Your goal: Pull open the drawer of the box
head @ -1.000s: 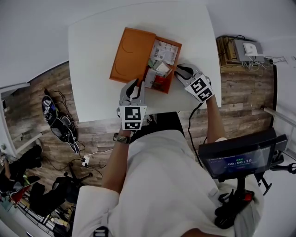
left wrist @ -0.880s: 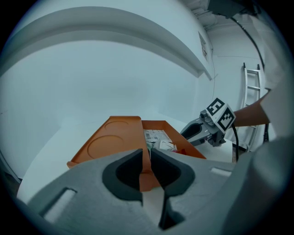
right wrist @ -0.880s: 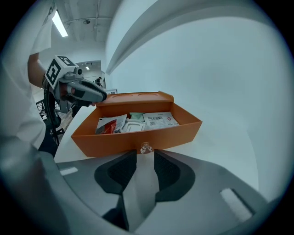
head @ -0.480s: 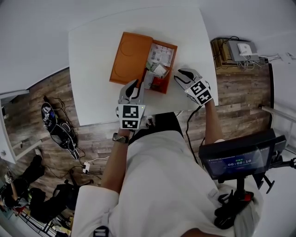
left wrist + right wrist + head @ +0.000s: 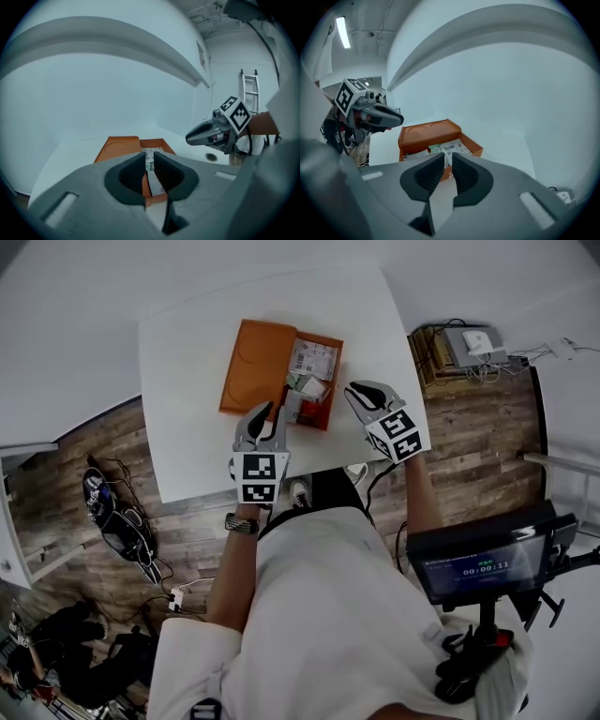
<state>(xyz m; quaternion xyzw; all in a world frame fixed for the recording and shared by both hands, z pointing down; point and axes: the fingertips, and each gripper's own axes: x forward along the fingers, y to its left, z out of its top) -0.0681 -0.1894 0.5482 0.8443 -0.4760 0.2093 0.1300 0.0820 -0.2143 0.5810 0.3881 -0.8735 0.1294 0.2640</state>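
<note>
Both grippers are now found drawn back from the box (image 5: 253,367) compared with the earlier frames. The right gripper (image 5: 356,392), formerly set against the front corner of the drawer (image 5: 323,413), is now held clear of it over the near edge of the table (image 5: 187,352). The left gripper (image 5: 272,412) is likewise carried just short of the drawer front, not touching. The right jaws have just been closing. A narrow slit is left between them and nothing is held there, only the box being seen beyond. The left jaws are also noted as nearly together, with a thin gap, and they are empty. The box is observed lying flat near the middle of the table, its orange lid side to the left in the head view. The drawer is slid out to the right and towards the person, so that packets (image 5: 309,362) inside it are exposed. The pull is judged done: the drawer is well out and neither claw is on it. Whether it is at full travel cannot be told. Nothing more appears to be required beyond withdrawal of the grippers.
</note>
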